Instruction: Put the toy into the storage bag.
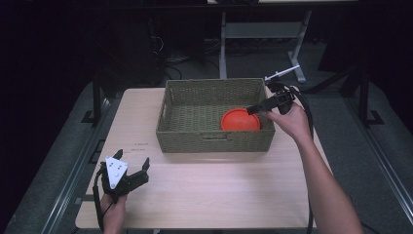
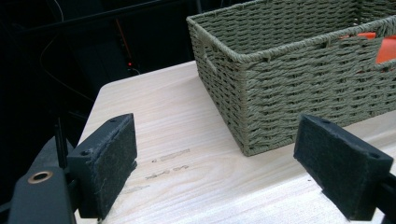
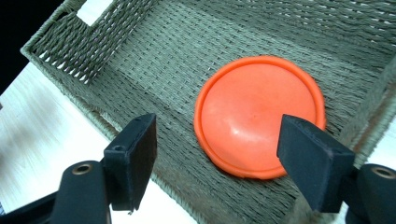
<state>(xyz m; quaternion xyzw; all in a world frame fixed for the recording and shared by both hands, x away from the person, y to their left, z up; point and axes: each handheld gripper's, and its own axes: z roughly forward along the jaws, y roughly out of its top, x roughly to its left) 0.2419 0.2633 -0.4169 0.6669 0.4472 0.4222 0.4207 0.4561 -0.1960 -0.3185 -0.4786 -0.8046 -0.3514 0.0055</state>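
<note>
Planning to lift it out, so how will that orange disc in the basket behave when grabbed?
The orange disc looks thin and moulded, so probably light and fairly stiff. Lying flat on the woven basket floor, its low rim may be hard to pinch, and the smooth surface could slip.

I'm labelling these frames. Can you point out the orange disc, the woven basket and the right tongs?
orange disc [image 3: 257, 114], right gripper view, middle of its face.
woven basket [image 1: 214, 140], high view, near wall.
right tongs [image 1: 254, 110], high view, between the tips.

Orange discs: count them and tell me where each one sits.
1. The orange disc lies flat on the floor of the woven basket, near its right end. The basket's near wall could hide another from the high view.
</note>
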